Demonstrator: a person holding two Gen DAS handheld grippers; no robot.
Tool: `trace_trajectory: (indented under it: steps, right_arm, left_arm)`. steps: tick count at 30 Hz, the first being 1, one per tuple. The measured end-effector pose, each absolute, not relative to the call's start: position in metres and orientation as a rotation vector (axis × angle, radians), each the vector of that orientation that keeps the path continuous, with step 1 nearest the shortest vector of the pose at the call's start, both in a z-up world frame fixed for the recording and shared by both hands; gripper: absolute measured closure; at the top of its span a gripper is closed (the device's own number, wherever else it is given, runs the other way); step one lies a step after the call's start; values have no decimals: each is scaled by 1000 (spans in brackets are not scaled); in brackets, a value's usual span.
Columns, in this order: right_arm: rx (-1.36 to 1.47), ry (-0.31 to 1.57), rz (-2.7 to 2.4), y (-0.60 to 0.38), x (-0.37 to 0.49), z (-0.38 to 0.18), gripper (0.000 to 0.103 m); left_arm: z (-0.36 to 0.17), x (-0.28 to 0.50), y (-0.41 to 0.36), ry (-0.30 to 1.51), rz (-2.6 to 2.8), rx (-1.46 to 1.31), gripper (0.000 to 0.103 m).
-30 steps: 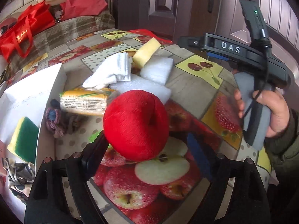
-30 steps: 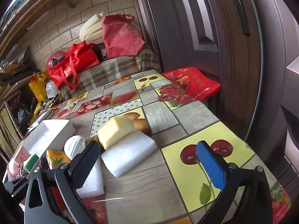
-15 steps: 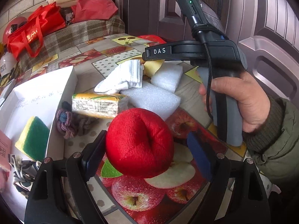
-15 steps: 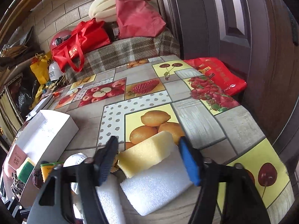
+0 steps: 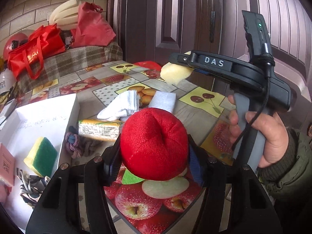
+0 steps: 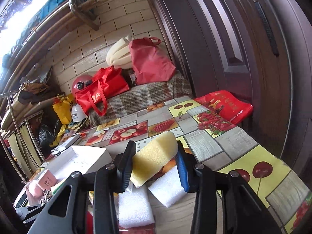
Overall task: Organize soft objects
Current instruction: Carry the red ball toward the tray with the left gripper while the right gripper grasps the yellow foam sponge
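Left tongs (image 5: 154, 156) pinching red plush apple (image 5: 154, 144), right tongs (image 6: 156, 167) pinching yellow sponge (image 6: 154, 156), both having just closed: carry each gently, unsqueezed, to white box (image 5: 74, 105).

Soft, even daylight fills both views. A window (image 6: 21, 17) glares white at upper left. Fisheye edges bend and darken.

left gripper (image 5: 154, 167) closed on red plush (image 5: 154, 144) | right gripper (image 6: 156, 165) lifted sponge (image 6: 154, 156)
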State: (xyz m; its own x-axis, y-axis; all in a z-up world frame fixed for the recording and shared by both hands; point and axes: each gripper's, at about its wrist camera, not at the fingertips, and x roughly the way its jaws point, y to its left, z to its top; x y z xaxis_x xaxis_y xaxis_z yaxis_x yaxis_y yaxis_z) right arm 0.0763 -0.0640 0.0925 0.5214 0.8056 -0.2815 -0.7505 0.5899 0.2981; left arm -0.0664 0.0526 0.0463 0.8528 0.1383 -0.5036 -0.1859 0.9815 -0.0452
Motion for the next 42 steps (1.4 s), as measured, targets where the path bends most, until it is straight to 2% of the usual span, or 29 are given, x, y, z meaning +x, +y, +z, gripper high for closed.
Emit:
trace_trajectory:
  steps: [5, 11, 24, 31, 42]
  right_arm:
    - [143, 337, 953, -80, 43, 98, 63]
    - [122, 340, 994, -74, 25, 93, 62]
    - [25, 329, 1052, -49, 2, 88, 63]
    - [-54, 338, 1134, -23, -20, 84, 63]
    - [-171, 364, 1299, 27, -62, 76, 63]
  left_arm:
    - [57, -88, 55, 421, 240, -48, 44]
    - [61, -114, 72, 376, 319, -58, 44]
    - [58, -167, 129, 311, 520, -99, 43]
    - [56, -207, 184, 271, 669, -193, 43]
    - [53, -219, 201, 264, 703, -231, 43]
